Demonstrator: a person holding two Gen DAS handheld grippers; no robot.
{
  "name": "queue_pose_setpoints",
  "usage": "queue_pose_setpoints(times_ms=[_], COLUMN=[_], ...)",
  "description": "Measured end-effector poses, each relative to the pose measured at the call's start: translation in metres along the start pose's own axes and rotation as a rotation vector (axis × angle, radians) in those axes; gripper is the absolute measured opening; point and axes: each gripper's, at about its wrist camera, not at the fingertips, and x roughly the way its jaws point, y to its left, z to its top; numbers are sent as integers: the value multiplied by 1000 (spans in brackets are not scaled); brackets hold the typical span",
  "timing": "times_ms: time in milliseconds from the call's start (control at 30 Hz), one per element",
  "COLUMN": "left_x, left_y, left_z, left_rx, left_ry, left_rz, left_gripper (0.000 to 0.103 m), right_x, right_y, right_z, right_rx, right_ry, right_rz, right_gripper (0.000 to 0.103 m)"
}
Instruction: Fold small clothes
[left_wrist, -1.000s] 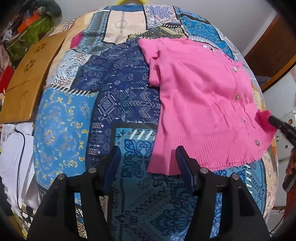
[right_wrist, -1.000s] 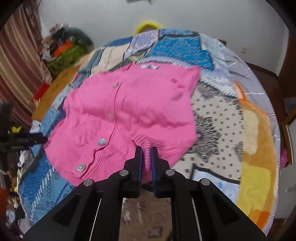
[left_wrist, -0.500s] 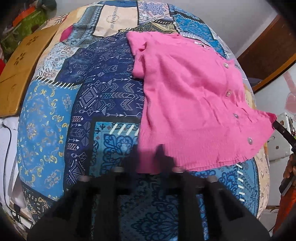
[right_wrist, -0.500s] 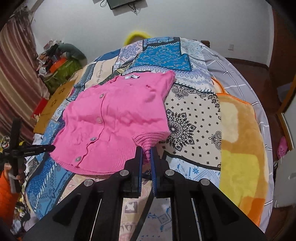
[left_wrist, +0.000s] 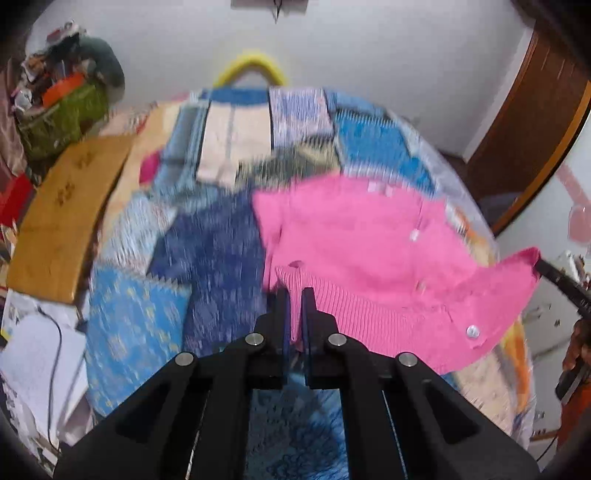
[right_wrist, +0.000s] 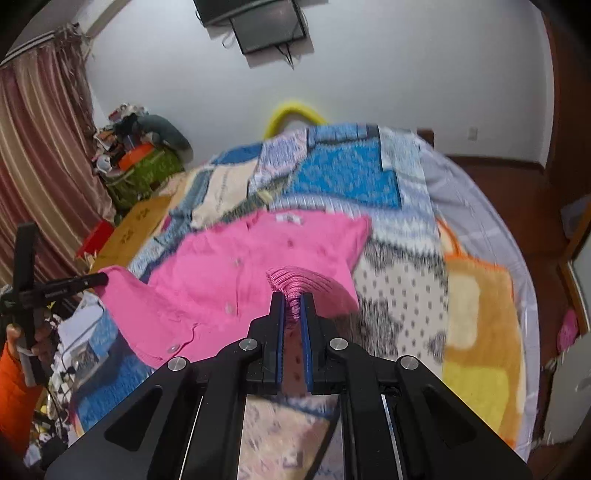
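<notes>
Left claw (left_wrist: 293, 295) clamped on ribbed hem of pink cardigan (left_wrist: 362, 240), at its left corner. Right claw (right_wrist: 291, 301) clamped on bunched hem at opposite corner. Hem edge lifted off bed (right_wrist: 402, 295) between both claws; collar end lies on patchwork bedspread (left_wrist: 218, 243). Buttons (right_wrist: 171, 348) face up. Hand (right_wrist: 38, 338) in orange sleeve (right_wrist: 14, 384) grips left handle. Frames motion-blurred.

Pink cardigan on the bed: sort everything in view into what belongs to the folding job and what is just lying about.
Part of the job:
- pink cardigan
- left tool, shut on its ribbed hem
- right tool, shut on the hem's other corner
- patchwork bedspread it lies on

Just lying about:
- wooden board
- yellow hoop
- clutter pile
- wall screen
</notes>
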Motion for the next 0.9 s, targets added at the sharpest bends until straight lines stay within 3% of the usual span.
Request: queue_pose_setpoints(times_ms=[200, 367, 633, 900], left_x=[-23, -18, 44, 138], left_y=[-11, -14, -14, 10], left_z=[47, 83, 125, 150], left_rx=[-10, -30, -44, -102], left_ry=[-107, -158, -115, -1], left_rz=[17, 79, 149, 175], left_gripper=[5, 4, 4, 4], right_x=[-5, 6, 58, 139], right_y=[11, 12, -7, -36], right_z=[41, 72, 110, 122], right_rx=[-28, -44, -1, 44], right_ry=[-84, -126, -112, -3], right_rz=[-13, -50, -121, -166], right_gripper=[7, 7, 7, 7])
